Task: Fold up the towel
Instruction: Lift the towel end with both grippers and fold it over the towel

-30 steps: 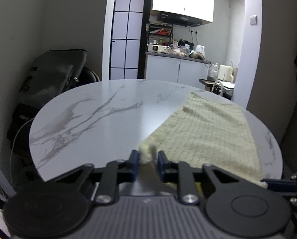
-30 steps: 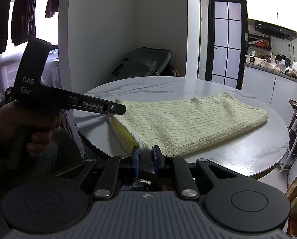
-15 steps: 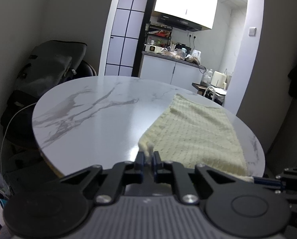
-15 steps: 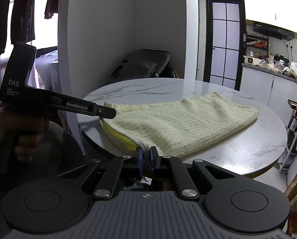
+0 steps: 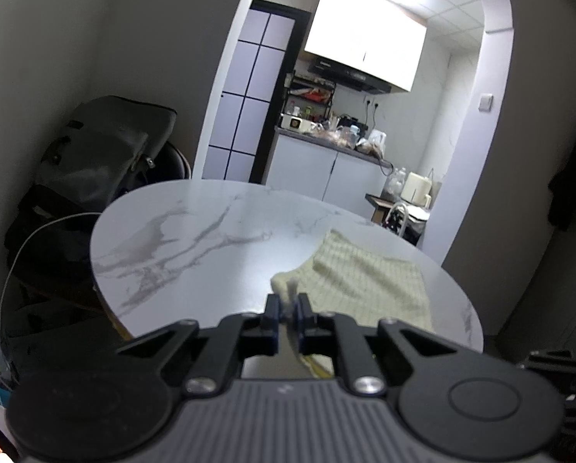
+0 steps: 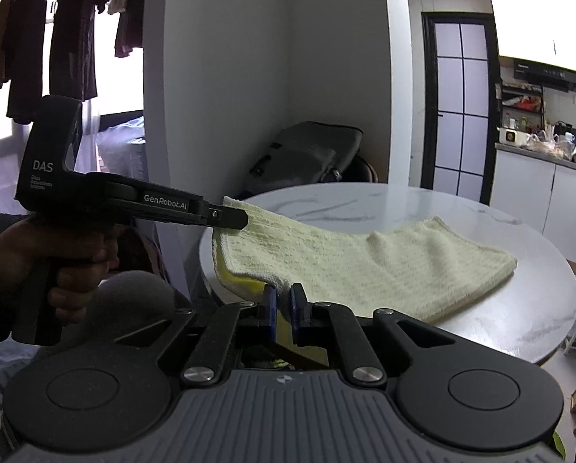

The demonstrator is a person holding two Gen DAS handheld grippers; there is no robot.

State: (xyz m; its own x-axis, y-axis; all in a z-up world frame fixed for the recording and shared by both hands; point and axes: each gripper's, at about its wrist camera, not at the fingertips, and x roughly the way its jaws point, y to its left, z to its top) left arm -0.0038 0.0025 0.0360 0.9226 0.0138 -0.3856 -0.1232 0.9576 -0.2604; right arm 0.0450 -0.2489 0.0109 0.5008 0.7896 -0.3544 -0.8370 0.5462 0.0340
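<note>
**Both corners pinched, near edge raised**

I have the left tool [image 5: 286, 310] and the right tool [image 6: 282, 306] each clamped narrow on a near corner of the towel [image 6: 365, 258], which lies on the marble bench [image 5: 195, 239]. I should carry both corners level toward the far edge. Only the right view shows my hand [image 6: 52, 262] and the yellow underlayer.

Dim room; a blown-out white cabinet [image 5: 365, 44] glares at twelve o'clock, window daylight enters at ten o'clock in the right view. Fisheye bends edges; slight blur.
</note>
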